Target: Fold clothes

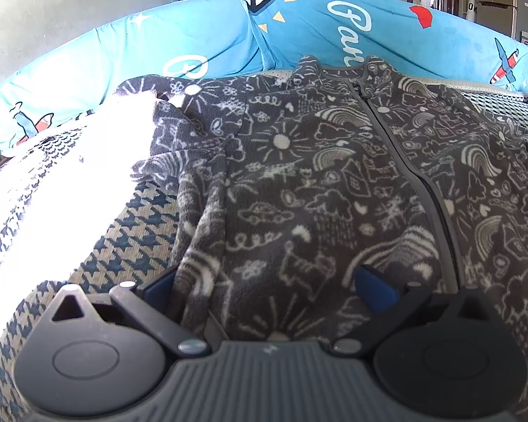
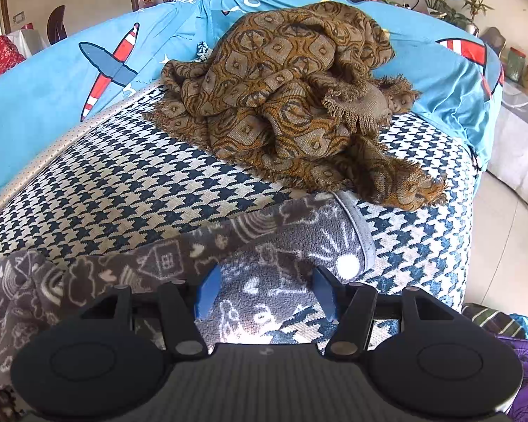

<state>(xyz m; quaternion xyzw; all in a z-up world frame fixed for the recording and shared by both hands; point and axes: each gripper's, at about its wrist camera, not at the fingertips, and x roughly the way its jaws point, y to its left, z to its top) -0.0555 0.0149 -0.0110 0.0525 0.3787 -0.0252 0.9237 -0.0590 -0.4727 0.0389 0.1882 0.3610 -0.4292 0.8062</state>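
On houndstooth sofa cover (image 2: 123, 183): fleece jacket (image 1: 316, 183).

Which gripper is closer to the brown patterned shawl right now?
Right. The right gripper sits open over the fleece jacket's sleeve cuff, with the brown shawl heaped just beyond it. The left gripper is over the jacket's body; no shawl shows there.

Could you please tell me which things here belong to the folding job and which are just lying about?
For the job:
- dark grey doodle-print fleece jacket
- its cuffed sleeve

Lying about:
- crumpled brown patterned fringed shawl
- blue aeroplane-print cushion
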